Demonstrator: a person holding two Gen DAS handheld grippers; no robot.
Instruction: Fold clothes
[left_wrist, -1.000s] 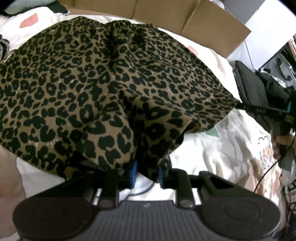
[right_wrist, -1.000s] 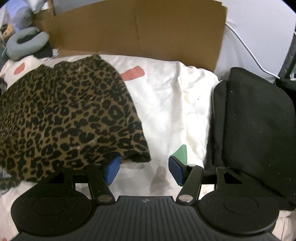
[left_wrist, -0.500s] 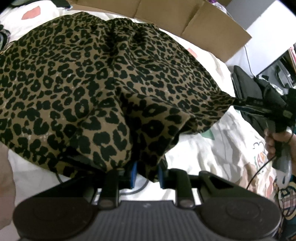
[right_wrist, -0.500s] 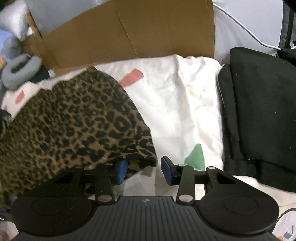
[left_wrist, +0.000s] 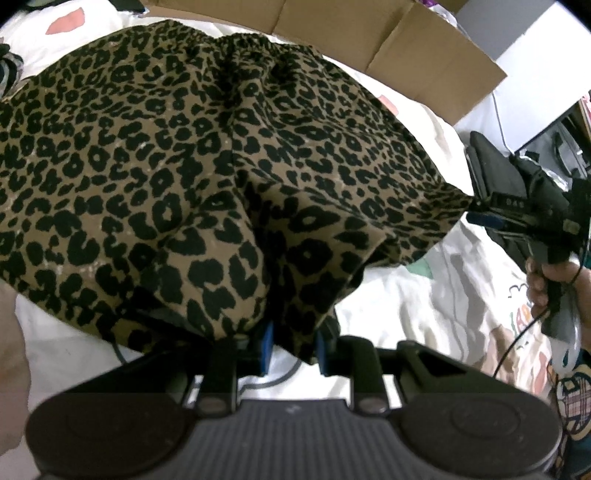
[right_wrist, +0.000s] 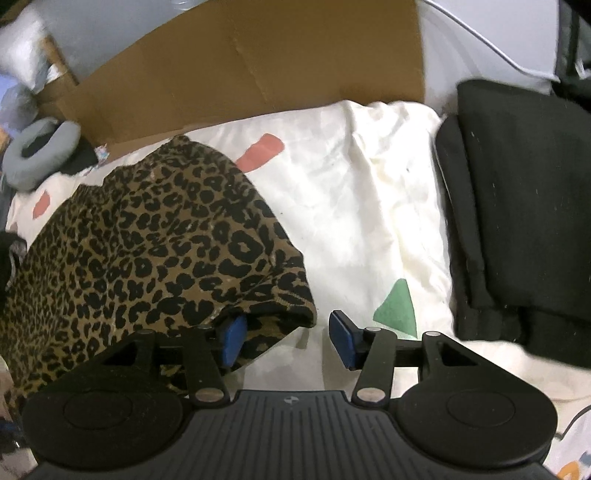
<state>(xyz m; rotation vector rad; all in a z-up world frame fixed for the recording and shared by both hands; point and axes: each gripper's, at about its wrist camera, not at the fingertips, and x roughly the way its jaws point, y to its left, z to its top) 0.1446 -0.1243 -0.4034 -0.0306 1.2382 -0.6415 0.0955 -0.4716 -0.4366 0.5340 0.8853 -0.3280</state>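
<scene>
On the white bedsheet (right_wrist: 373, 206), spread from the middle out to nine o'clock in the right wrist view, lies the leopard-print garment (right_wrist: 155, 258), its gathered waistband toward the cardboard (right_wrist: 258, 66) at twelve o'clock. The left gripper (left_wrist: 291, 345) has its jaws narrow and pinched on a bunch of the hem at six o'clock of its own view, the cloth hanging in a fold between the blue pads. The right gripper (right_wrist: 286, 338) stands half wide; its jaws have just been opening again, and the garment's corner sits against the left pad while the right pad is clear of it, so nothing is clamped there. In the left wrist view that same gripper shows at three o'clock, at the far tip of the hem, with a hand (left_wrist: 554, 280) on its handle. The step in hand looks like taking hold of the two hem corners before a fold. The next move probably calls for the right jaws to close squarely on the corner's edge, catching both layers, and then for both grippers to lift together toward the waistband. A black folded cloth (right_wrist: 524, 206) lies at three o'clock, well clear.
</scene>
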